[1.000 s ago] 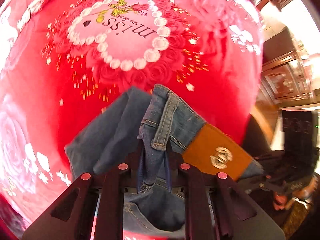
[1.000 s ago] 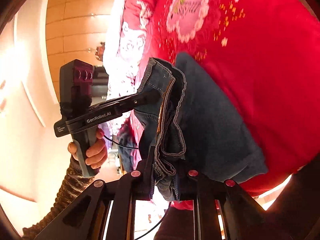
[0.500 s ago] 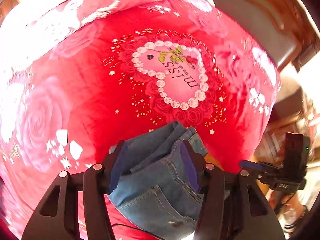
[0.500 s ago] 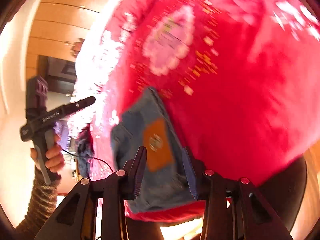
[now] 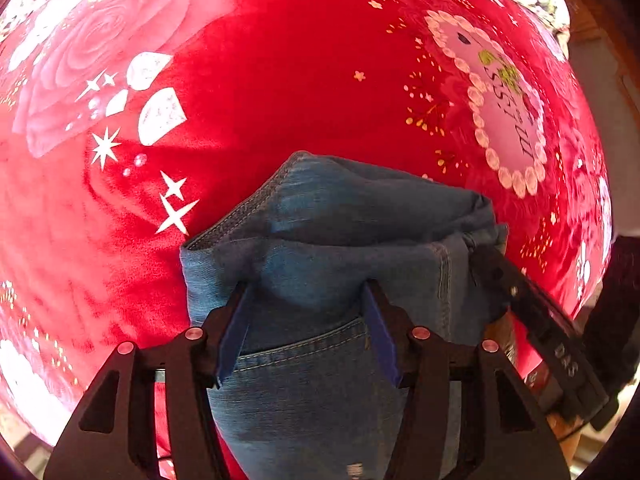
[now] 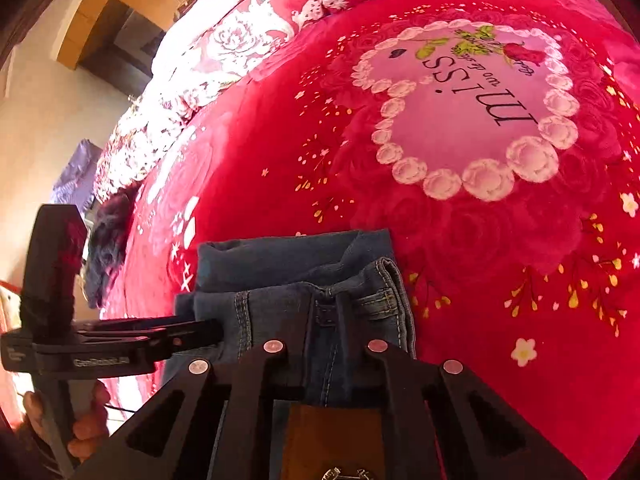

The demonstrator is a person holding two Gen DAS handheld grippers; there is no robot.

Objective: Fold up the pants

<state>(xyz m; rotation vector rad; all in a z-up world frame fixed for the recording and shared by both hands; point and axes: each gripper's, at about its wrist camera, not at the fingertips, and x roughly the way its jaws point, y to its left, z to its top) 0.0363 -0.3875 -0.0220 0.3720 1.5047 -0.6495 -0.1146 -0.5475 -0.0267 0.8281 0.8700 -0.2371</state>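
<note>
Across the bed lies a red blanket point(image 6: 280, 152), printed with roses, white stars and a pearl-edged pink heart point(image 6: 472, 108) bearing the word "miss". On that blanket, at its near edge, sit the pants point(image 5: 360, 248): blue denim, folded into a compact, thick bundle. From the left wrist view a stitched hem edge point(image 5: 244, 212) runs diagonally along the top layer, a curved pocket seam point(image 5: 304, 344) shows lower down, and the fabric is faded in patches. From the right wrist view the stacked layers show at the far side, with a belt loop point(image 6: 376, 300) and a tan leather patch point(image 6: 332, 440) with a metal emblem near the camera.

The left tool point(image 5: 306, 300) has its blue-padded fingers point(image 5: 236, 328) spread apart, pressing down into the denim on either side of a bulge. The right tool point(image 6: 326, 320) also stands apart, its fingers resting on the bundle near the waistband. Beside the pants, a hand point(image 6: 80, 420) grips the left tool's handle.
</note>
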